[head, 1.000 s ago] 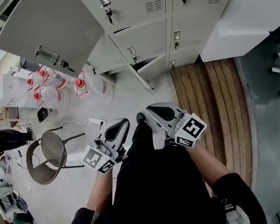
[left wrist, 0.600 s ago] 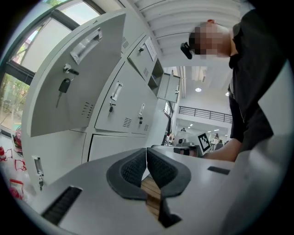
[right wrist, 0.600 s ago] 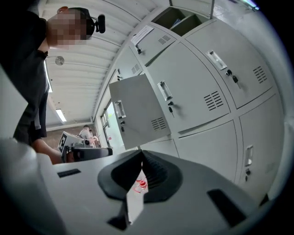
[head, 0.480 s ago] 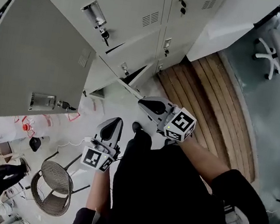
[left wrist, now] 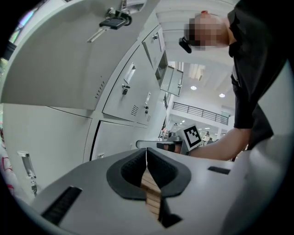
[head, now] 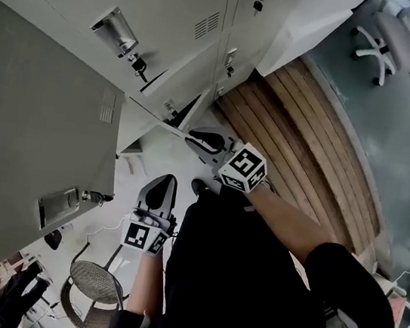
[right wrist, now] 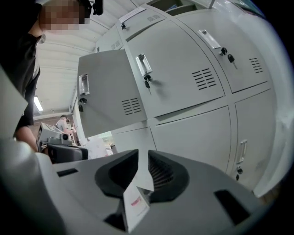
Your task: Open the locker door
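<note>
The locker door [head: 34, 134] stands swung wide open at the left of the head view, its handle and key [head: 61, 205] near its lower edge. It also shows in the right gripper view as the open door [right wrist: 108, 92]. Both grippers hang low in front of the body, apart from the lockers. My left gripper [head: 163, 181] is shut, and its pads [left wrist: 138, 167] meet with nothing between them. My right gripper [head: 192, 136] has just been opening; a narrow gap shows between its pads [right wrist: 161, 172], and it holds nothing.
Closed lockers [head: 174, 10] with keyed handles fill the top. A lower locker door [head: 157, 123] hangs ajar near the floor. A wooden strip [head: 306, 152] runs to the right, with an office chair [head: 408, 33] beyond. A wicker chair [head: 95, 288] stands at lower left.
The view has swung, so the open door now fills the left side. Both grippers have sunk closer to the body, and the right one has drifted left in the view.
</note>
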